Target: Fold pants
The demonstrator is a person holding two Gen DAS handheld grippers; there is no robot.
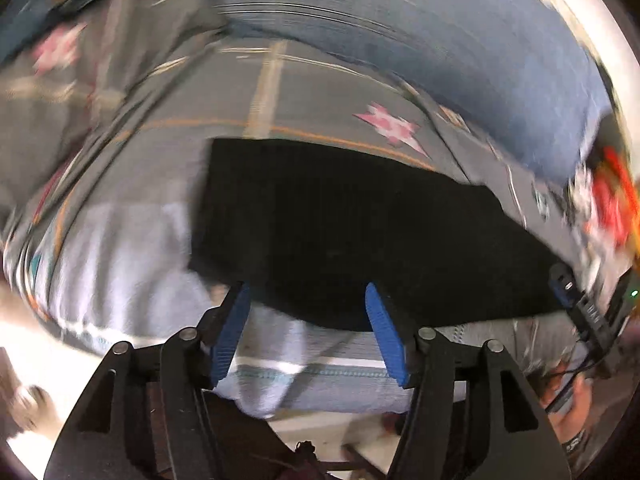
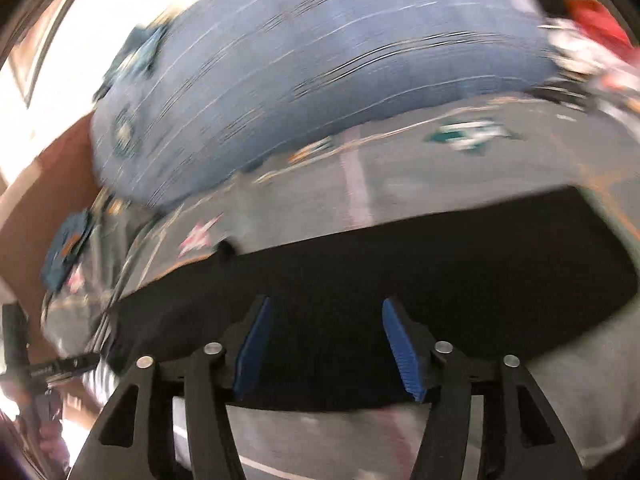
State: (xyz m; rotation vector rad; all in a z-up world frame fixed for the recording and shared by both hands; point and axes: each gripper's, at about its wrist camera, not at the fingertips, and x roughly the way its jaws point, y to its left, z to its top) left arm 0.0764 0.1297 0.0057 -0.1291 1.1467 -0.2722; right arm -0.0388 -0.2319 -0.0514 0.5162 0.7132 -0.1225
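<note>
While both views are smeared by blur, the left tongs [image 1: 308, 294] and right tongs [image 2: 326, 308] each point forward, spread wide and gripping nothing. Just ahead lie the flat, matte black pants [image 1: 340, 232] [image 2: 400, 280] on a grey patterned bed cover [image 1: 320, 108] [image 2: 440, 176]. Beyond is a blue striped pillow [image 2: 300, 80] [image 1: 460, 40]. Only the left view shows pale fabric [image 1: 120, 260] beside its tongs.

Both fisheye views are heavily motion-blurred, with blown-out white glare at the edges.
</note>
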